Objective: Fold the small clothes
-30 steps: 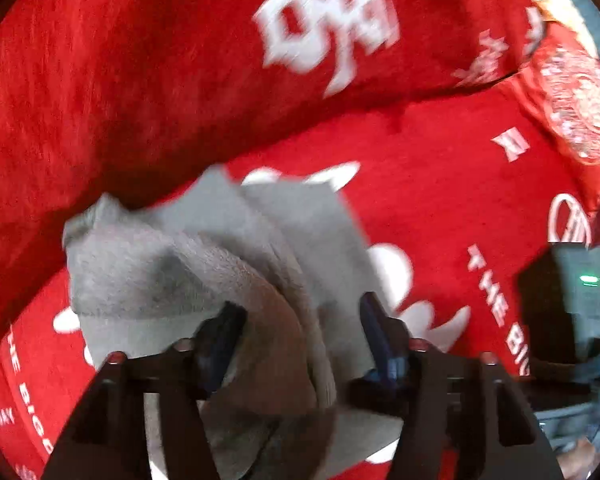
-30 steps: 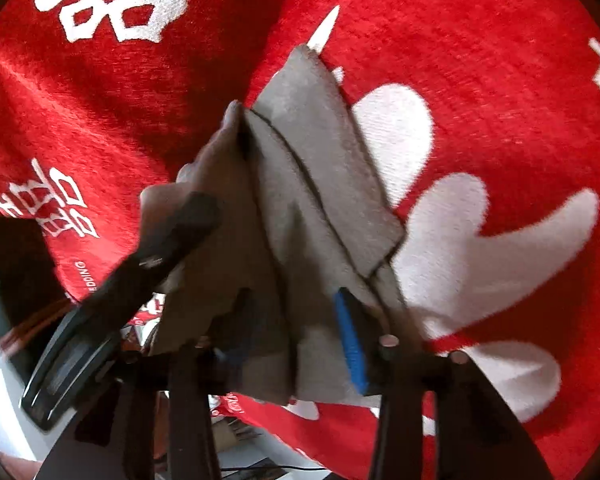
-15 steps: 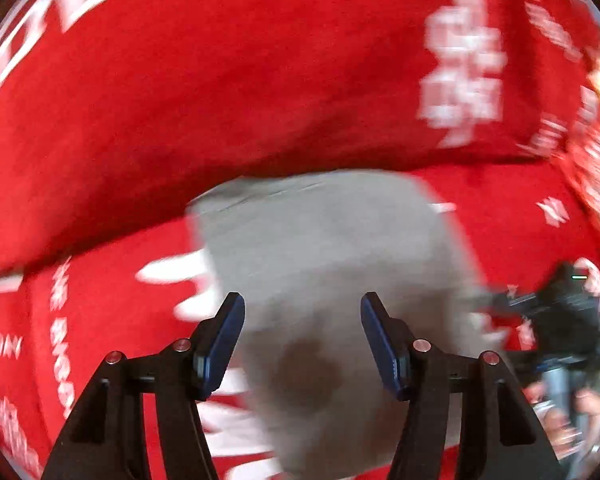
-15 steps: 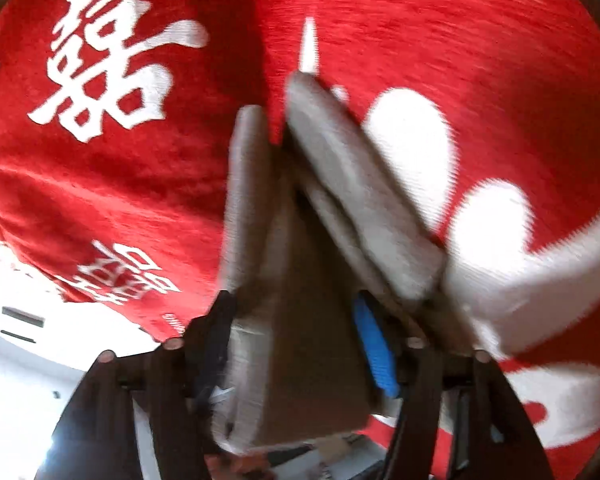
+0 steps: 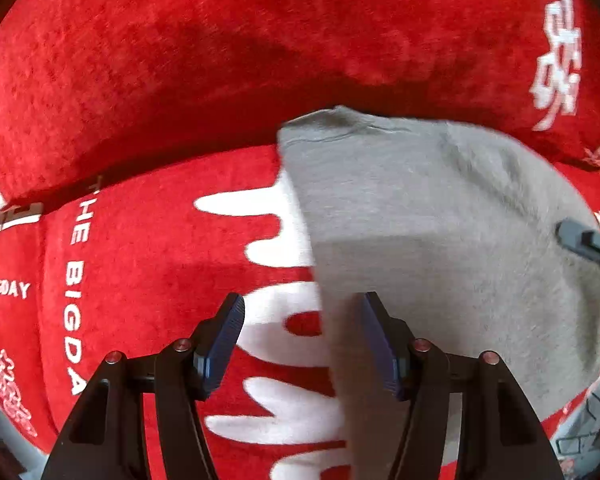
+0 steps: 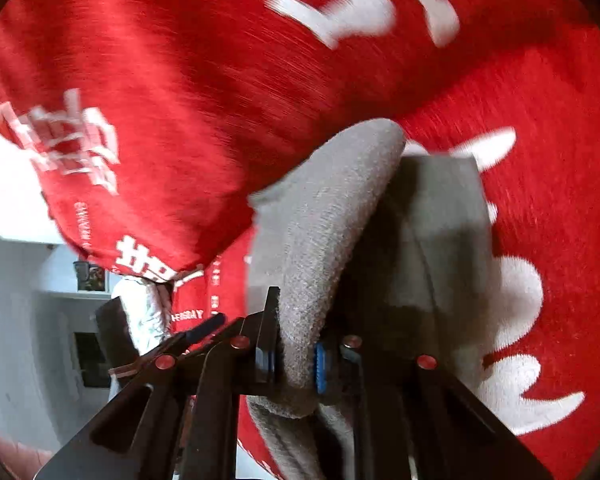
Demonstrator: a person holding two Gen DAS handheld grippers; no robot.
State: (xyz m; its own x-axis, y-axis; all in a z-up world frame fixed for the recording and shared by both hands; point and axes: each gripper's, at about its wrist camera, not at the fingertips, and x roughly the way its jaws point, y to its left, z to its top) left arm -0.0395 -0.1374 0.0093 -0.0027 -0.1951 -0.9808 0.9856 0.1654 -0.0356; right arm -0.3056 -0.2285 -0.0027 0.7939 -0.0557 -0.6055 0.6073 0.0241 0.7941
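Note:
A small grey fleece garment lies on the red plush cover. In the left wrist view its left edge runs down between the fingers of my left gripper, close to the right pad. That gripper is open and points almost straight down, and its pads do not press the cloth. My right gripper has its jaws closing on a thick rolled fold of the grey garment, with both blue pads pressing it. Its tip shows at the garment's right edge.
The red cover bears white characters and lettering and rises into a padded ridge behind the garment. In the right wrist view a white wall with a shelf lies beyond the cover's left edge, beside a white patterned sleeve.
My left gripper has slid left off the bunched cloth, which now lies flatter and to its right. My right gripper opened, then closed on a rolled fold and rose with it.

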